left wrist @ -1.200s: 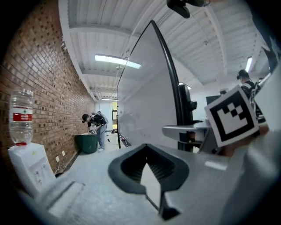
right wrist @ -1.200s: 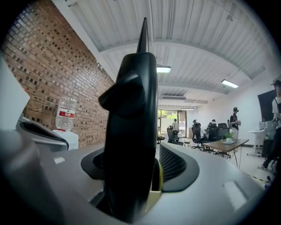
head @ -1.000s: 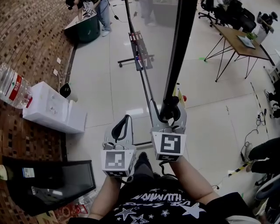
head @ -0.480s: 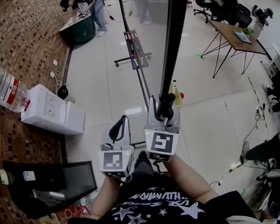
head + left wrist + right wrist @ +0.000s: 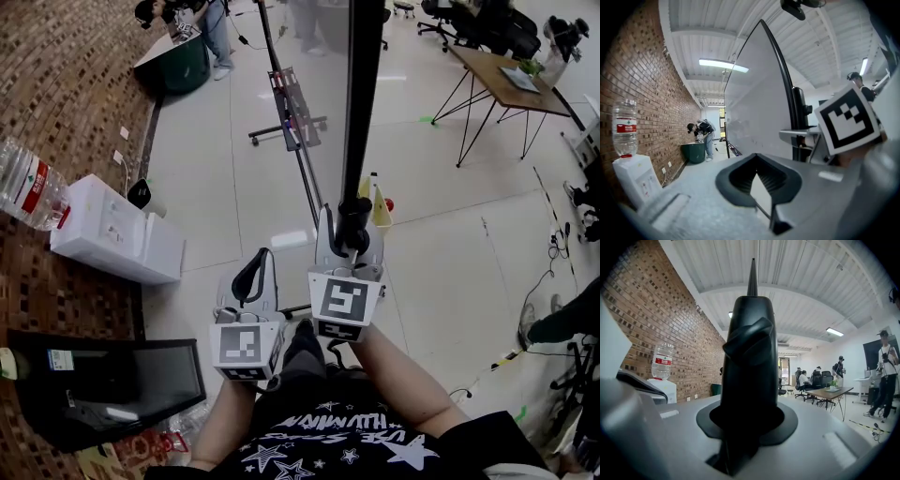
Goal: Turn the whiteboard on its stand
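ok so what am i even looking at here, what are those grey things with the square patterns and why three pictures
A person stands in an office holding two hand-held grippers, tools with two jaws each; the patterned cubes are part of them. The top-down picture comes from a camera on the person's head. The other two come from cameras riding on each gripper, looking along its jaws. The right gripper is shut on the black frame of a whiteboard. The left gripper is shut and holds nothing. On the floor at left stands a water dispenser with a bottle; a desk is at far right.
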`<state>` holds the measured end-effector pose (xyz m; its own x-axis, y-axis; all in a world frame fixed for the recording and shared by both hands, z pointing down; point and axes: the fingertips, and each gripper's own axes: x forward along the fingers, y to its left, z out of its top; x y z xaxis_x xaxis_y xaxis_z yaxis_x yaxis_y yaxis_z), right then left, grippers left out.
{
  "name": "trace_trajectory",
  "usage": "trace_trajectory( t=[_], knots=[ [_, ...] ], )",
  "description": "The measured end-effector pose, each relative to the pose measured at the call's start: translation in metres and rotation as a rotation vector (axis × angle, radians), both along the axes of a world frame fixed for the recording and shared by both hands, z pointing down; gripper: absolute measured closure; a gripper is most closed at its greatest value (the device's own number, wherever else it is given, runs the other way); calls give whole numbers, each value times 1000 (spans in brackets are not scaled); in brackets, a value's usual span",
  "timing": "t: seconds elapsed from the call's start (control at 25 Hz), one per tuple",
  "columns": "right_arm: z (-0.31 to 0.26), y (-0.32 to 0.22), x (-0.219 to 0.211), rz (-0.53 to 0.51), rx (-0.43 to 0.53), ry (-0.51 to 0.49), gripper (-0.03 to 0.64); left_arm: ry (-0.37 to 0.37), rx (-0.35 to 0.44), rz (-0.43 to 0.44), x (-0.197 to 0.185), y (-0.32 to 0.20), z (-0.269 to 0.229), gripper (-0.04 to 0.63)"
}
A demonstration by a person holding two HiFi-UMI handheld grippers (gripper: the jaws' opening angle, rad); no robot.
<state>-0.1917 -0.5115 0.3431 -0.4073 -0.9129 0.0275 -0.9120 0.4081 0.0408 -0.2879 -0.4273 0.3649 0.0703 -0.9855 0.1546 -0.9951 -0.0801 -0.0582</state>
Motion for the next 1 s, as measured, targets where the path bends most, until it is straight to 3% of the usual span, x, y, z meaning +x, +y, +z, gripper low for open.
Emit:
trace_trajectory(
  t=[0.32, 1.0],
  knots=[
    [-3, 23, 15, -24, -3, 11, 497, -41, -41, -40, 18, 35, 5, 589],
    [-7, 72, 7, -73, 10, -1, 494, -3, -92, -52, 52, 86, 5, 589]
  ],
)
